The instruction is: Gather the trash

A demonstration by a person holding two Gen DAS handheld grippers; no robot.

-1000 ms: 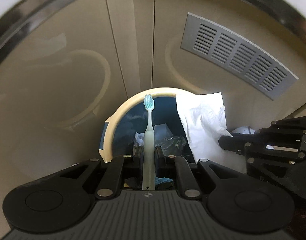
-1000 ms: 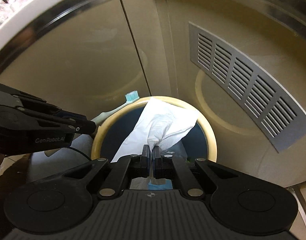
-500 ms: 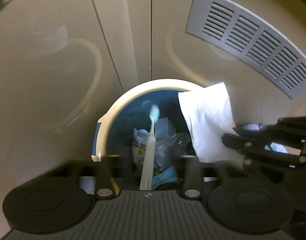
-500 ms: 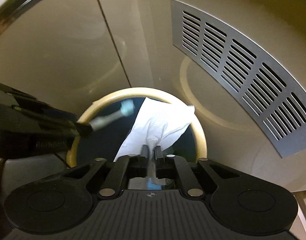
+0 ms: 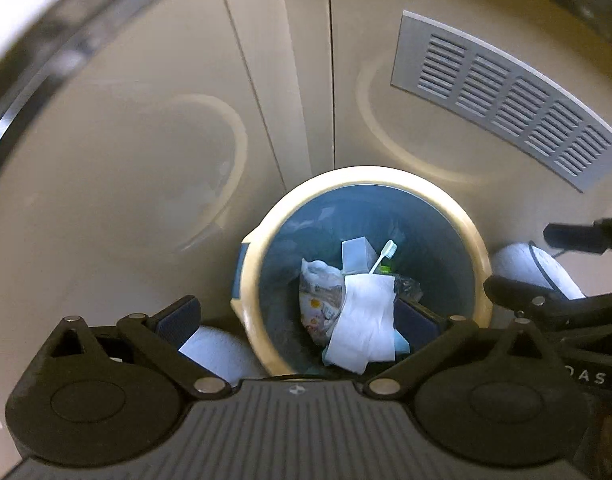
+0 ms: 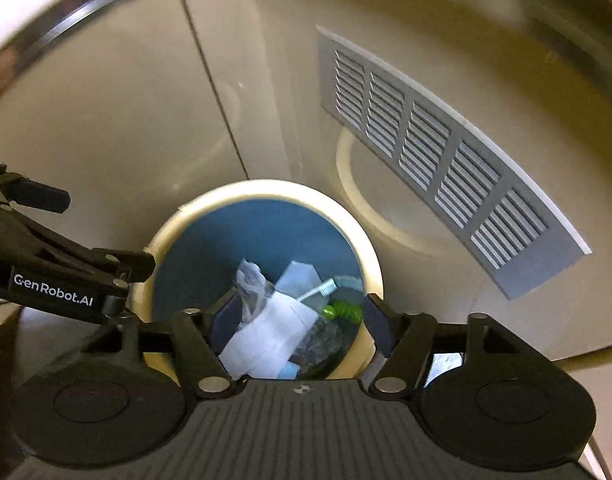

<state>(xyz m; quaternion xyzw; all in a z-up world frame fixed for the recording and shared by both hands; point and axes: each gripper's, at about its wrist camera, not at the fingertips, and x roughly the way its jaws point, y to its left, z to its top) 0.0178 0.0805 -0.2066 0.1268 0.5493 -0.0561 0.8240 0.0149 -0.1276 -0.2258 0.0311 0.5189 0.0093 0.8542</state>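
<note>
Left wrist view: both grippers, left [image 5: 301,316] and right [image 6: 295,314], hang over the bin [image 5: 472,240] with jaws opening and empty, toothbrush [image 5: 382,258] and tissue [image 5: 366,320] lying inside at lower centre.

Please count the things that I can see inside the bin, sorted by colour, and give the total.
White: 2, the tissue and the toothbrush
Pale grey-blue: 1, a small box
Green: 1, a crumpled scrap
Printed or clear plastic: 2, a wrapper and a clear bag
Total: 6, all in the bin; more may be hidden underneath.
</note>
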